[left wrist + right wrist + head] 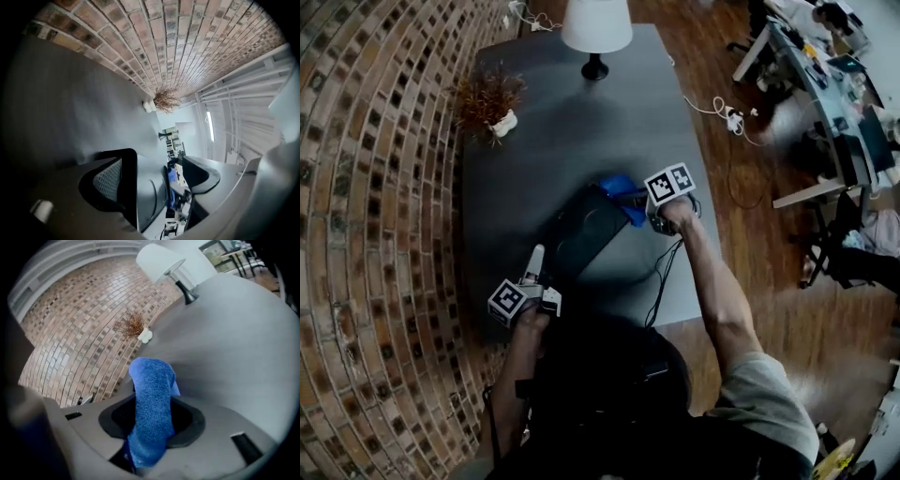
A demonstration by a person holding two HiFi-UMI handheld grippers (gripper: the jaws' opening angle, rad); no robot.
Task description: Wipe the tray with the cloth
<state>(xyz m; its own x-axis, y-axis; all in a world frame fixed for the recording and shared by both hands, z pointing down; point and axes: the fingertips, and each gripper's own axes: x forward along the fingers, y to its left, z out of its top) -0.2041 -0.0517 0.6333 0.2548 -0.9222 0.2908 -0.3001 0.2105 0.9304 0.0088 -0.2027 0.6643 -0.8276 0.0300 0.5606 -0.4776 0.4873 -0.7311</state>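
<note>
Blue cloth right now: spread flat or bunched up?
Bunched. The blue cloth is pinched into a narrow strip between the jaws of the right gripper, its free end folding over ahead of them.

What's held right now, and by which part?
Right hand-held gripper: blue cloth, pinched by a bunched fold. Left hand-held gripper: open at the edge of the tray, nothing held.

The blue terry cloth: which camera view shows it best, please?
The right gripper view: the blue terry cloth fills the middle, pinched in the tongs of the right gripper. The head view shows only a small blue patch at the dark rectangular tray's far corner. The left gripper view shows a blue sliver beyond that tray.
</note>
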